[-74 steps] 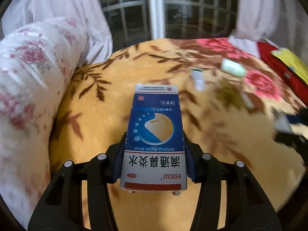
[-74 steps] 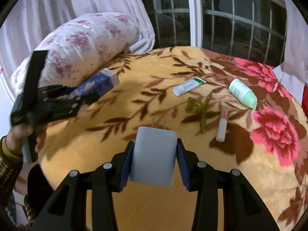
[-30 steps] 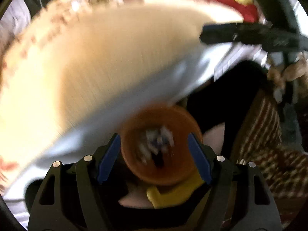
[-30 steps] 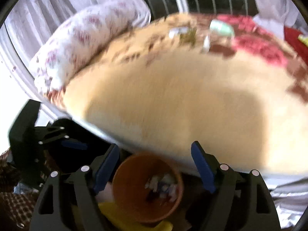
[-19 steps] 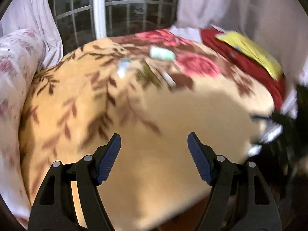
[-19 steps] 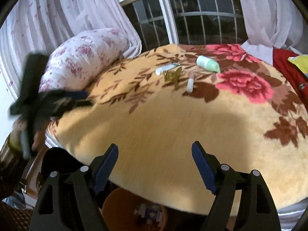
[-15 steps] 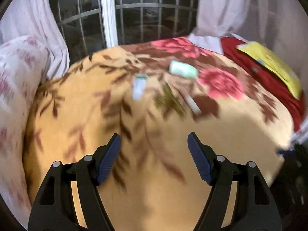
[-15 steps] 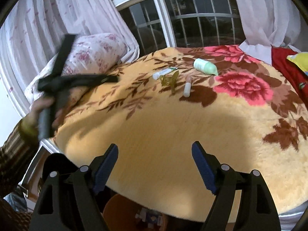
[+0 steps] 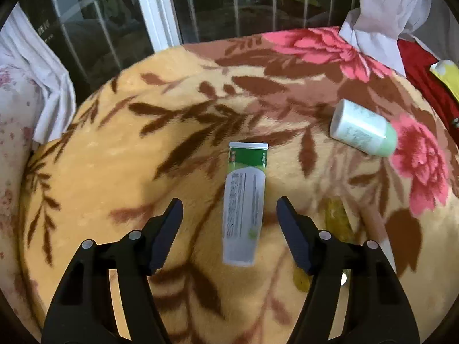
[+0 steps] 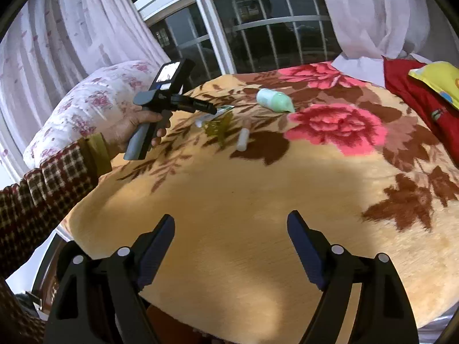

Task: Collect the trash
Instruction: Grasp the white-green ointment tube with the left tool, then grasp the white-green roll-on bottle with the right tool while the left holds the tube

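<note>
Four bits of trash still on the flowery blanket (image 10: 229,200), so plenty left to do. Both tools empty right now. Left gripper (image 9: 229,220) wide open, nothing between the blue fingers (image 9: 167,229), hanging just above a white and green tube (image 9: 245,200). Tube flat on the blanket, green crimped end pointing away toward the window, white end pointing back toward the tool, lined up in the gap but not touched yet. Looks like the next thing to be grabbed. Just to the right of the tube, a yellow-green hair clip (image 9: 337,223), partly hidden behind the right finger. Further right and away, a fat white bottle with a green cap (image 9: 363,127), lying on its side beside a pink flower. In the right wrist view, the same group near the far side of the bed: the tube half hidden under the left tool, the clip beside it, the bottle behind, and a small white stick (image 10: 243,140) lying close to the clip. Right gripper (image 10: 231,238) wide open too, holding nothing, well back from the trash, over a bare yellow part of the blanket near the bed's edge. No bin clearly seen in either view. Best guess: somewhere in the middle of the job.
</note>
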Demonstrator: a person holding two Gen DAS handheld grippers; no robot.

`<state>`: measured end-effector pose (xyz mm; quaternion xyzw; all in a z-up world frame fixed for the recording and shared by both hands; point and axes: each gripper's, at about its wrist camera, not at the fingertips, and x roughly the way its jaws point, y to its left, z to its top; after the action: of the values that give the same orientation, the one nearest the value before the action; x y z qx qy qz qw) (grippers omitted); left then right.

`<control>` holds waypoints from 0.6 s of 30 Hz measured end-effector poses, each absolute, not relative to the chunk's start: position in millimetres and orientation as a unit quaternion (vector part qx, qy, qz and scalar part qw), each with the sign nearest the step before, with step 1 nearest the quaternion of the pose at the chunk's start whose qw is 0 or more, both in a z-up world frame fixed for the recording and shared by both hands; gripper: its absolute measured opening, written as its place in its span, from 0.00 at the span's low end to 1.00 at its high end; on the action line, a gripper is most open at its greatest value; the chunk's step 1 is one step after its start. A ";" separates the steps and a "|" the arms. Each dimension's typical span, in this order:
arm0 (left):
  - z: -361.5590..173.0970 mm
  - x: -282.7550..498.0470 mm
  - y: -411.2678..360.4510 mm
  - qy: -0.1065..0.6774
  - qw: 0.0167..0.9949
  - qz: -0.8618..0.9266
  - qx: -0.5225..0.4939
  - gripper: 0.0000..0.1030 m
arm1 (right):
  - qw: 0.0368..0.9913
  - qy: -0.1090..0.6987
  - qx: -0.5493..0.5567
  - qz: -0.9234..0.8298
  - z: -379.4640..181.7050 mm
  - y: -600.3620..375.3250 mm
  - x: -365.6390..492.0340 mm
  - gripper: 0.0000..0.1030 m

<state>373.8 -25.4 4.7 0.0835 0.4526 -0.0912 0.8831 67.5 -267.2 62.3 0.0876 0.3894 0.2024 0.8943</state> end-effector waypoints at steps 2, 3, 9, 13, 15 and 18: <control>-2.8 381.3 -26.9 0.457 0.880 -0.098 0.076 0.55 | 0.895 0.390 0.089 0.197 61.2 -270.6 70.0 0.77; -7.0 384.9 -27.3 0.462 0.878 -0.101 0.074 0.39 | 0.896 0.390 0.088 0.194 61.0 -271.4 70.6 0.77; -9.9 374.7 -18.7 0.452 0.885 -0.094 0.057 0.29 | 0.902 0.380 0.073 0.192 70.8 -271.6 78.4 0.77; 5.2 343.6 -9.3 0.438 0.893 -0.083 0.060 0.29 | 0.902 0.376 0.051 0.205 83.7 -268.2 110.5 0.77; 15.1 322.5 -3.6 0.429 0.898 -0.079 0.060 0.29 | 0.903 0.374 0.034 0.211 91.5 -263.6 139.6 0.77; 27.0 285.4 6.9 0.419 0.903 -0.080 0.048 0.30 | 0.904 0.376 -0.014 0.201 93.7 -250.6 194.5 0.77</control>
<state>285.4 6.9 27.0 0.0484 0.4186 -0.0796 0.9034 194.5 -250.6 93.7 -0.0141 0.3762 0.2012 0.9043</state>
